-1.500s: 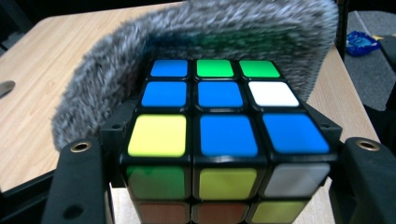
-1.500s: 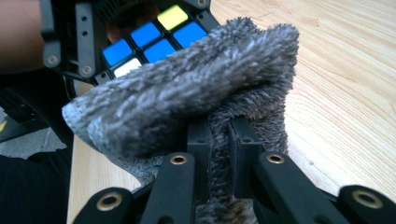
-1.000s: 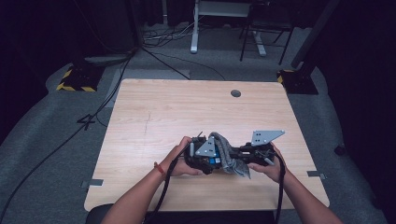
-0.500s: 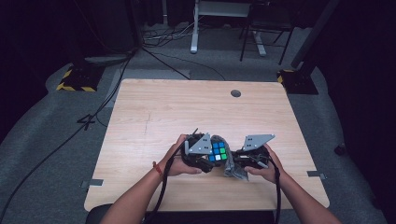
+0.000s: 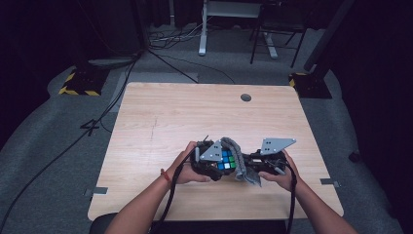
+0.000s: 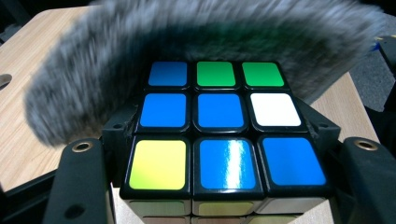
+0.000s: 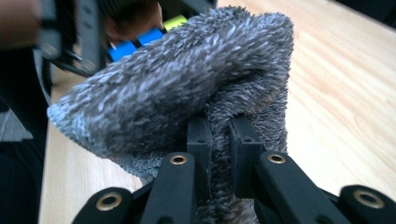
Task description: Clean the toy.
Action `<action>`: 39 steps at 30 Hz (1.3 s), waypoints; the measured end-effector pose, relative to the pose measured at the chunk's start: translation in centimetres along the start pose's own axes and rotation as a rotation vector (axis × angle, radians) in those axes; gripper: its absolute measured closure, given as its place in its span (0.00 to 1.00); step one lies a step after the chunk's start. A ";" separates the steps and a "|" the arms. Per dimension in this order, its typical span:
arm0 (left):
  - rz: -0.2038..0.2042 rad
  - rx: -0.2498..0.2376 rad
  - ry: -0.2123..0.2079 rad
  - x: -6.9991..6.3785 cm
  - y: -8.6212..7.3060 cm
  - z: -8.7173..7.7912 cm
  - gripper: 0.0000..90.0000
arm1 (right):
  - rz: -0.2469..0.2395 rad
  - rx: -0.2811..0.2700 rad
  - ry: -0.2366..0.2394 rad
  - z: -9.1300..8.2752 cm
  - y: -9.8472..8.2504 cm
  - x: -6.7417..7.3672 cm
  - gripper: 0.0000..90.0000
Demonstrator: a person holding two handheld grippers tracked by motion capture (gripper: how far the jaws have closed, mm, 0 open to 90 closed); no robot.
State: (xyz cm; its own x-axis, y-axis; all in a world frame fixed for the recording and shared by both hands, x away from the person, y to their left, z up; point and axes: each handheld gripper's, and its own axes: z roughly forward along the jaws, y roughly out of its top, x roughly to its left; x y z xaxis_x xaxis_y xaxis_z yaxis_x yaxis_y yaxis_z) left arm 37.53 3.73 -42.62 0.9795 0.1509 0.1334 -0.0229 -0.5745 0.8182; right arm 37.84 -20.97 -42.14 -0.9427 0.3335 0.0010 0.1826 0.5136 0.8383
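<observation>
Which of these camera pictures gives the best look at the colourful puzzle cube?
The left gripper view: the cube sits close up, one whole face sharp. The high view shows it tiny beside the grey cloth; the right gripper view shows just a few stickers.

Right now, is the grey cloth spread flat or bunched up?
Bunched up: the grey cloth is pinched into a fold by the right hand-held gripper and arches over the cube.

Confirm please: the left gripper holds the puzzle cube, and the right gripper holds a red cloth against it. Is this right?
Only the colour is wrong: the cloth is grey, as the right gripper view shows. The left gripper does hold the puzzle cube, and the right gripper pinches the cloth.
</observation>
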 end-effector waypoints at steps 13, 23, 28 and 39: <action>0.034 0.006 0.022 -0.3 0.2 -0.3 0.37 | -0.013 0.124 0.024 2.3 -1.3 -0.1 0.90; 0.032 0.014 0.001 -0.5 0.1 0.3 0.37 | -0.002 0.063 0.009 0.8 -0.8 -0.4 0.90; 0.033 -0.010 -0.010 -0.7 0.3 0.0 0.37 | 0.007 0.136 0.017 2.2 -1.5 -0.5 0.90; -0.001 0.030 -0.011 0.1 -0.7 0.6 0.37 | 0.005 0.108 0.032 1.4 -1.1 -0.4 0.90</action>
State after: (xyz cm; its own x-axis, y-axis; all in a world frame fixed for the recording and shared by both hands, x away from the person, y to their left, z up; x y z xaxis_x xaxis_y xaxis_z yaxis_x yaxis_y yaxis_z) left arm 37.79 3.67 -43.57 0.9818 0.1423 0.1260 -0.0160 -0.5985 0.8010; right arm 38.45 -20.57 -43.79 -0.9499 0.3117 0.0234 0.2143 0.5949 0.7747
